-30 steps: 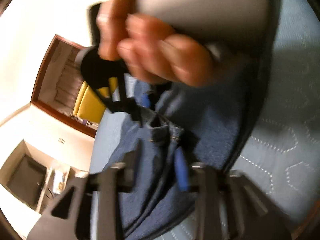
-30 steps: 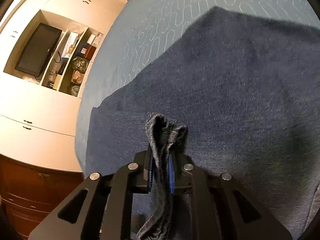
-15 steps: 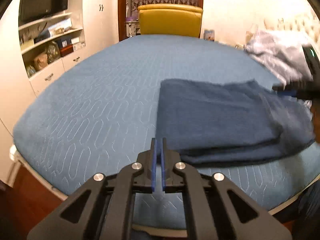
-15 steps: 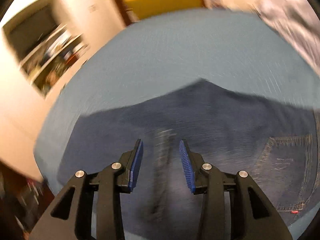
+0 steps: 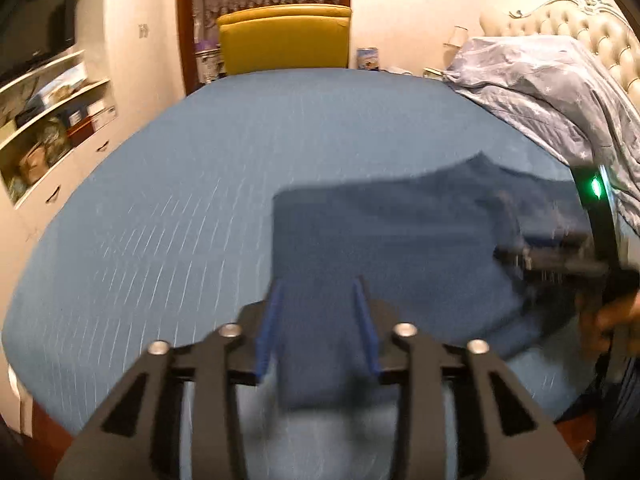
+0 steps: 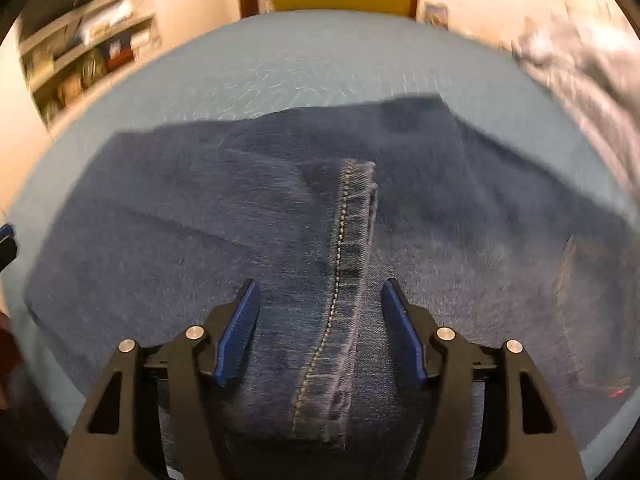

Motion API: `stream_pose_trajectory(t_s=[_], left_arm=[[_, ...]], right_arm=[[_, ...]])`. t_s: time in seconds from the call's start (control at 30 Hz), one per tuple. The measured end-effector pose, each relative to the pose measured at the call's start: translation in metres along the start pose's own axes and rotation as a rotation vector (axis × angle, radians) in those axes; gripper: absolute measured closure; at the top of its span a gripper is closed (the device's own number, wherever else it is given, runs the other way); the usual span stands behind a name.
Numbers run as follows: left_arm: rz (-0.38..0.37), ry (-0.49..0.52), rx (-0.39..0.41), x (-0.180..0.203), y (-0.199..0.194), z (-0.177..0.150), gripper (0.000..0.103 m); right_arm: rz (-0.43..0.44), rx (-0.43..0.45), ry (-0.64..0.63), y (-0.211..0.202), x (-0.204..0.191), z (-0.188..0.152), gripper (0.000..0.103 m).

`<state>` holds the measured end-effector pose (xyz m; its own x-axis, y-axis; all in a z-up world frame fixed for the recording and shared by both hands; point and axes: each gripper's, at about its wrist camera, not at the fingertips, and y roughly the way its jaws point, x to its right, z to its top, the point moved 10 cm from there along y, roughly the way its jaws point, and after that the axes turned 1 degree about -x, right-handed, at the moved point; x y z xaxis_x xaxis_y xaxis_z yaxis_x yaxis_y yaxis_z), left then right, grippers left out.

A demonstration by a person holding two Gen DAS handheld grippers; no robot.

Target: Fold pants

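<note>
Dark blue jeans (image 5: 400, 240) lie folded in a flat stack on the blue bed (image 5: 180, 200). My left gripper (image 5: 318, 308) is open, its jaws either side of the stack's near left corner. My right gripper (image 6: 320, 308) is open over the jeans (image 6: 280, 220), straddling a stitched hem (image 6: 352, 216) that lies loose between the blue pads. The right gripper also shows at the right edge of the left wrist view (image 5: 560, 256), low over the stack's right end.
A crumpled pale blue duvet (image 5: 560, 92) lies at the bed's right by a tufted headboard (image 5: 592, 28). A yellow chair (image 5: 284, 40) stands beyond the far edge. White shelves (image 5: 44, 112) line the left wall.
My left gripper has opened and moved right to the stack's near corner. My right gripper has opened wider and let go of the hem, which now lies on the stack.
</note>
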<state>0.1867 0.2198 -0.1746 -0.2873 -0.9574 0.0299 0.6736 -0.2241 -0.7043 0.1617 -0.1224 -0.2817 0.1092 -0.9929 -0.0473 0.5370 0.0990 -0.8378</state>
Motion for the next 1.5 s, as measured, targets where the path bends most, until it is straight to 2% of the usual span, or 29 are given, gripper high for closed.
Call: stream_pose_trajectory(t_s=[0.1, 0.13, 0.17, 0.23, 0.27, 0.3, 0.37, 0.43, 0.47, 0.53, 0.57, 0.6, 0.67, 0.7, 0.73, 0.8, 0.87, 0.93, 1.0, 1.03, 1.07, 1.1, 1.17, 1.2, 1.23, 1.27, 1.33, 1.43, 1.5], left_arm=[[-0.044, 0.005, -0.043, 0.012, 0.026, 0.035, 0.061], [-0.089, 0.018, -0.076, 0.021, 0.042, 0.045, 0.069], [-0.108, 0.024, -0.099, 0.029, 0.052, 0.052, 0.072], [-0.115, 0.013, -0.18, 0.026, 0.103, 0.055, 0.077], [-0.099, 0.003, -0.218, 0.019, 0.12, 0.053, 0.081], [-0.08, -0.018, -0.251, 0.006, 0.135, 0.052, 0.094], [-0.118, -0.086, -0.247, -0.005, 0.139, 0.056, 0.101], [-0.071, -0.123, -0.22, -0.014, 0.129, 0.064, 0.101], [-0.084, -0.115, -0.187, -0.008, 0.119, 0.069, 0.101], [-0.119, -0.077, -0.191, 0.012, 0.112, 0.064, 0.096], [-0.088, -0.036, -0.224, 0.019, 0.116, 0.055, 0.095], [-0.05, -0.016, -0.258, 0.023, 0.124, 0.046, 0.087], [0.001, -0.014, -0.256, 0.027, 0.128, 0.044, 0.087], [0.023, -0.03, -0.258, 0.026, 0.123, 0.046, 0.078], [0.047, -0.052, -0.25, 0.026, 0.116, 0.049, 0.055], [0.075, -0.082, -0.17, 0.035, 0.092, 0.061, 0.031], [0.103, -0.101, -0.143, 0.043, 0.069, 0.055, 0.025], [0.113, -0.139, -0.147, 0.049, 0.06, 0.045, 0.01], [0.146, -0.15, -0.079, 0.055, 0.047, 0.036, 0.002], [0.146, -0.137, -0.044, 0.055, 0.038, 0.03, 0.002], [0.131, -0.123, -0.046, 0.056, 0.033, 0.026, 0.002], [0.095, -0.11, -0.069, 0.057, 0.031, 0.017, 0.002], [0.082, -0.106, -0.056, 0.06, 0.029, 0.012, 0.003], [0.039, -0.116, -0.045, 0.064, 0.028, 0.01, 0.003], [0.011, -0.108, -0.053, 0.068, 0.029, 0.008, 0.009], [0.028, -0.094, -0.064, 0.063, 0.031, 0.005, 0.014], [0.087, -0.052, -0.139, 0.062, 0.042, -0.007, 0.027], [0.085, -0.068, -0.212, 0.058, 0.057, -0.024, 0.032], [0.074, -0.069, -0.2, 0.058, 0.059, -0.025, 0.032]], right_arm=[[-0.015, -0.003, -0.038, -0.002, 0.005, 0.0, 0.041], [-0.017, -0.004, -0.036, -0.001, 0.004, 0.0, 0.041], [-0.013, -0.003, -0.028, -0.002, 0.003, -0.002, 0.041], [-0.01, 0.002, -0.023, -0.002, 0.005, -0.002, 0.041], [-0.011, 0.003, -0.029, -0.003, 0.004, -0.003, 0.041], [-0.006, 0.002, -0.028, -0.004, 0.004, -0.004, 0.041], [0.003, -0.001, -0.025, -0.004, -0.001, -0.005, 0.041], [0.003, 0.001, -0.025, -0.005, -0.001, -0.005, 0.04], [0.002, 0.002, -0.025, -0.004, -0.001, -0.005, 0.04], [-0.003, -0.002, -0.02, -0.004, 0.001, -0.004, 0.04], [-0.005, -0.005, -0.019, -0.004, 0.0, -0.003, 0.04], [-0.007, -0.007, -0.019, -0.005, 0.0, -0.003, 0.04], [-0.011, -0.008, -0.019, -0.005, -0.001, -0.003, 0.04], [-0.015, -0.007, -0.021, -0.005, -0.001, -0.003, 0.04], [-0.017, -0.008, -0.021, -0.006, -0.001, -0.003, 0.04], [-0.018, -0.009, -0.015, -0.006, -0.002, -0.003, 0.039], [-0.024, -0.01, -0.013, -0.006, -0.002, -0.002, 0.035], [-0.04, -0.008, -0.008, -0.006, 0.0, -0.002, 0.03], [-0.045, -0.008, -0.001, -0.005, 0.002, -0.002, 0.027], [-0.05, -0.01, -0.001, -0.005, 0.003, -0.002, 0.018], [-0.074, -0.016, 0.002, -0.004, 0.006, -0.001, 0.014], [-0.08, -0.021, 0.01, -0.003, 0.008, -0.001, 0.014], [-0.08, -0.03, 0.024, -0.003, 0.009, -0.001, 0.014], [-0.089, -0.031, 0.025, -0.003, 0.01, -0.001, 0.011], [-0.11, -0.028, 0.034, -0.003, 0.012, -0.001, 0.004], [-0.147, -0.017, 0.058, -0.004, 0.017, -0.001, 0.004], [-0.142, -0.002, 0.08, -0.004, 0.019, -0.003, 0.004], [-0.09, -0.017, 0.093, -0.003, 0.023, -0.004, 0.004], [-0.096, -0.035, 0.068, -0.005, 0.025, -0.002, 0.005]])
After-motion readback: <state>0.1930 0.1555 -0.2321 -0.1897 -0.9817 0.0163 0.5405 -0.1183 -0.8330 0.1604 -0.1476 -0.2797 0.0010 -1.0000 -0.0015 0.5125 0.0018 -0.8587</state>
